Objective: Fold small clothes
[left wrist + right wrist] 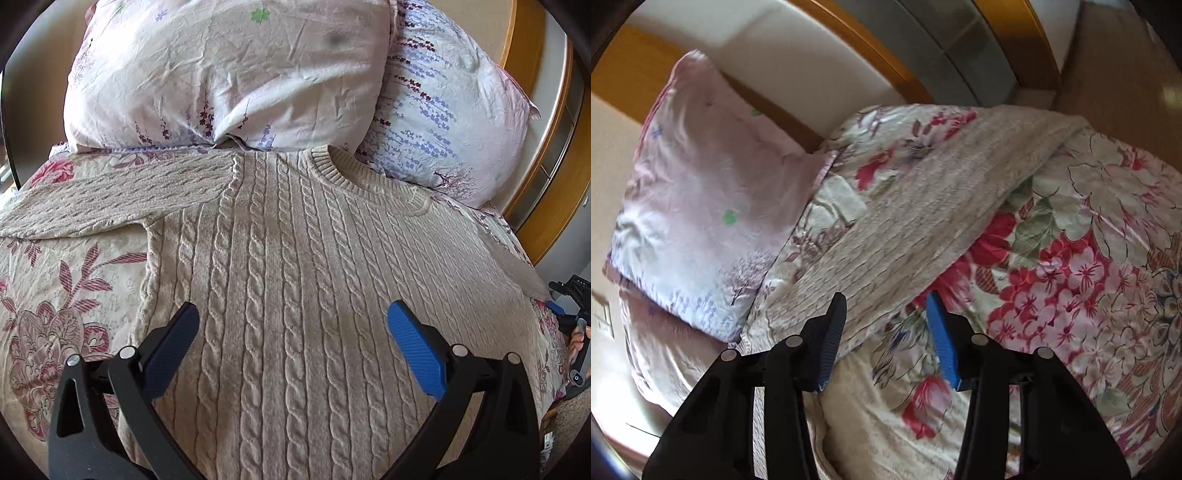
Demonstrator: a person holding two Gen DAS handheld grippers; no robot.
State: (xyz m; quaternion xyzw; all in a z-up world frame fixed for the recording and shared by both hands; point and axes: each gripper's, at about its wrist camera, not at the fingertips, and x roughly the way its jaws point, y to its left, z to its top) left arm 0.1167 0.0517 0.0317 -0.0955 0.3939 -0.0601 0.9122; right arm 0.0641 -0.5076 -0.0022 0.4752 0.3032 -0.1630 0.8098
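A beige cable-knit sweater (288,251) lies flat on the floral bedspread (55,295), neck toward the pillows, its left sleeve (110,195) spread out to the left. My left gripper (293,321) is open and empty, hovering over the sweater's chest. In the right wrist view the sweater's right sleeve (942,206) stretches diagonally across the bedspread (1089,277). My right gripper (886,314) is open, its jaws standing either side of the sleeve's near part, close above it. The right gripper also shows at the left wrist view's right edge (569,317).
Two floral pillows (229,74) (443,110) lean at the head of the bed, one also in the right wrist view (701,206). A wooden headboard (546,129) curves behind them. The bed's right edge is near the right gripper.
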